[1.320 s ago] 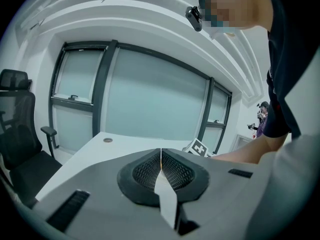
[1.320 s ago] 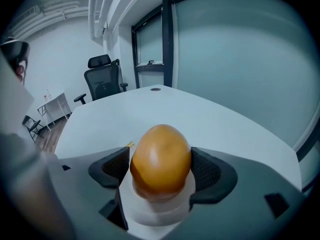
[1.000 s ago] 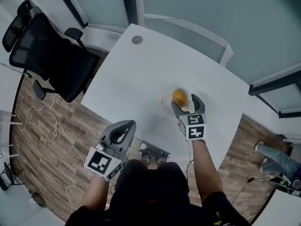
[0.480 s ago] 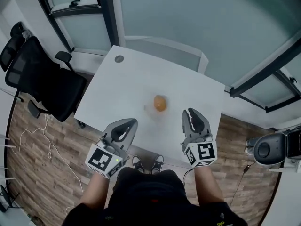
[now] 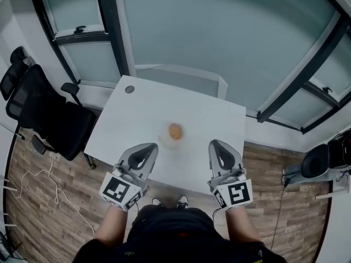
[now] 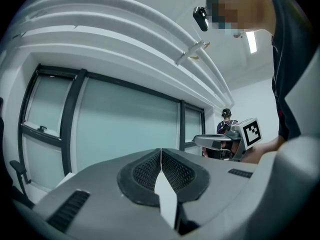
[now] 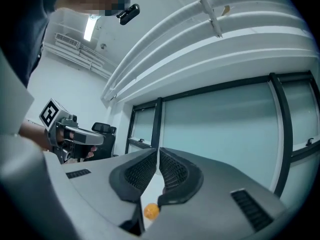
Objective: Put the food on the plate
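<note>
An orange round piece of food [image 5: 175, 131] lies on a pale plate [image 5: 163, 140] near the middle of the white table [image 5: 137, 119]. Both grippers hover at the table's near edge, short of the plate. My left gripper [image 5: 148, 147] is shut with nothing in it, its pads [image 6: 145, 170] meeting. My right gripper [image 5: 216, 144] is shut and empty too; in the right gripper view the food [image 7: 151, 210] shows far below its closed pads [image 7: 172, 171]. Each gripper view catches the other gripper held level: the right gripper [image 6: 218, 141] and the left gripper [image 7: 75, 136].
A black office chair [image 5: 46, 111] stands left of the table. A round grommet [image 5: 129, 89] sits at the table's far left corner. Glass panels with dark frames rise behind it. A black device [image 5: 323, 159] is on the floor at right, a cable [image 5: 52, 188] at left.
My right gripper has let go of the food, drawn back to the near edge and closed. The head view has risen, so the table looks smaller. The left gripper stays put.
</note>
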`<state>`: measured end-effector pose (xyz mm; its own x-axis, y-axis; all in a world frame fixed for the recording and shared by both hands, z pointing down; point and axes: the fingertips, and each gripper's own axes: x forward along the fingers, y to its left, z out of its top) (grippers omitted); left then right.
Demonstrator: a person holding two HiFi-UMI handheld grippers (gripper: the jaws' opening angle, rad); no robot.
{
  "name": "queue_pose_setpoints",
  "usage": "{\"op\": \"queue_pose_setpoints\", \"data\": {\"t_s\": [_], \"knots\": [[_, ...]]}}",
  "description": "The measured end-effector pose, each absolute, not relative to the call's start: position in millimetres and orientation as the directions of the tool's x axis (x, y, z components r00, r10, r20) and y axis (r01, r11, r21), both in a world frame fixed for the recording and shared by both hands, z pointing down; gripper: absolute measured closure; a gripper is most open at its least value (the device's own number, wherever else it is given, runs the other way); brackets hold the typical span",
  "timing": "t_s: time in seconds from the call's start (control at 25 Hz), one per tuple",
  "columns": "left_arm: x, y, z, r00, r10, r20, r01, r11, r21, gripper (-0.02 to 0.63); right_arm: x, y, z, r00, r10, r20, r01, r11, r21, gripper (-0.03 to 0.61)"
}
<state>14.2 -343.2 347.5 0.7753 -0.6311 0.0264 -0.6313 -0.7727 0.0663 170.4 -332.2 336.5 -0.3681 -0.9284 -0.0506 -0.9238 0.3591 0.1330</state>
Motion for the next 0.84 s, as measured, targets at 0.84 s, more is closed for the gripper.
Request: {"op": "queue_pose_setpoints", "data": {"t_s": [0.84], "knots": [[7.0,-335.5,331.4,0.753,-0.658,-0.006,-0.657,-0.752,0.053,0.589,153.2,-329.6,336.2,-0.442,-0.897,-0.007,-0.892,0.439,0.11,0.545]]}}
